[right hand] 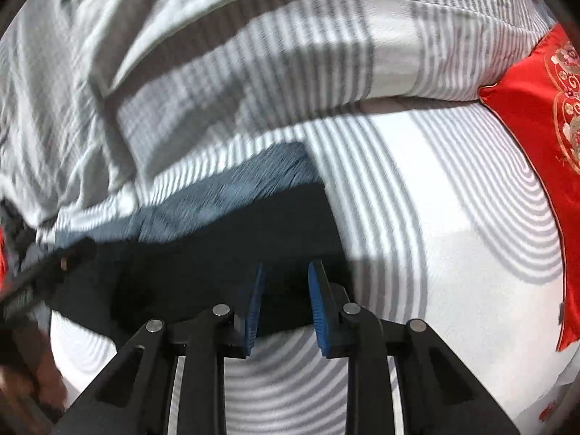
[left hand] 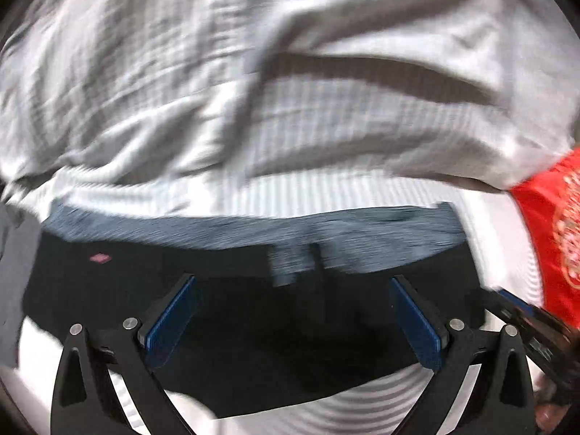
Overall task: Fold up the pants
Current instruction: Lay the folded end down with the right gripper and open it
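your left gripper (left hand: 291,313) stands wide above the pants (left hand: 253,326), its two blue pads (left hand: 170,320) well apart with nothing pressed between them. your right gripper (right hand: 284,304) is narrow, a slim gap between its pads, hanging over the right end of the pants (right hand: 203,275) and holding nothing that shows.

largest in sight is the striped sheet (right hand: 398,217), grey and white, covering the bed under everything. on it, beyond the pants, lies one rumpled pale grey blanket (left hand: 181,72), filling the upper part of the left view. one red embroidered cushion (right hand: 536,137) sits at the right edge, apart from the pants.

there is one pair of dark pants, lying flat on the sheet just below both grippers. its long axis runs left to right across both views. the lighter blue-grey waistband (left hand: 326,232) forms the far long edge, turned toward the blanket, and the darker cloth lies nearer you. both views are blurred, so finer detail of the cloth cannot be told. a small pink mark (left hand: 99,258) shows on the dark cloth at the left.
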A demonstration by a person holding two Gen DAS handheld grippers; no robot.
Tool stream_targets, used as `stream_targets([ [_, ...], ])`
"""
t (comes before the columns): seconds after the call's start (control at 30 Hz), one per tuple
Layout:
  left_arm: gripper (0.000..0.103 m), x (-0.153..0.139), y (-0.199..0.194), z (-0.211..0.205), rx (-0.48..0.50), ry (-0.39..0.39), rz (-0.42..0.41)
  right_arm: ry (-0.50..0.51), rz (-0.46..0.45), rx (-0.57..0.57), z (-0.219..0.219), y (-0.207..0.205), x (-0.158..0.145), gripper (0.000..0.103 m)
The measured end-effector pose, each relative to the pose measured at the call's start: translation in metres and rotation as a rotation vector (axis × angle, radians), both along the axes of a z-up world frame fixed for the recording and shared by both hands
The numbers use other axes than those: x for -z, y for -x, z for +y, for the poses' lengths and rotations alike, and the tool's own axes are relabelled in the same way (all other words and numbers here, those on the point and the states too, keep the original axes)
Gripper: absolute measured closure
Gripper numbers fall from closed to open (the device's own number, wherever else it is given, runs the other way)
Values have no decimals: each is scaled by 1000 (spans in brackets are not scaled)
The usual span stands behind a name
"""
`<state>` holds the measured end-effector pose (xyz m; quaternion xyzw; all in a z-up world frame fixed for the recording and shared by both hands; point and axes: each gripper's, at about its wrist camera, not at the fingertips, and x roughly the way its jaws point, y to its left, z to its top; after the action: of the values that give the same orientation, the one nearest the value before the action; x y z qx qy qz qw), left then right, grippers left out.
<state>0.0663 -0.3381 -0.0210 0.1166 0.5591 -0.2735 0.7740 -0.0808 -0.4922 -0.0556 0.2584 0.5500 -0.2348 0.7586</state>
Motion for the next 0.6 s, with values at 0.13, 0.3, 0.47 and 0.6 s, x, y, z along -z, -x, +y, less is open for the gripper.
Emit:
stream_targets([
  [0.13,0,24,16,-28,75,42,79,-97,-20,35,-16,-7,20,75],
  [0.3,2,95,21,-3,48,-49,223,-176,-27,45,-12,3,52,75],
  [0.47,2,90,14,20,-13,-15,251,-134,-11,-26,-2,1,52,75],
  [0.6,2,71,8,28,-43,-54,211,-157,6,-25,-6,-3,44,75],
])
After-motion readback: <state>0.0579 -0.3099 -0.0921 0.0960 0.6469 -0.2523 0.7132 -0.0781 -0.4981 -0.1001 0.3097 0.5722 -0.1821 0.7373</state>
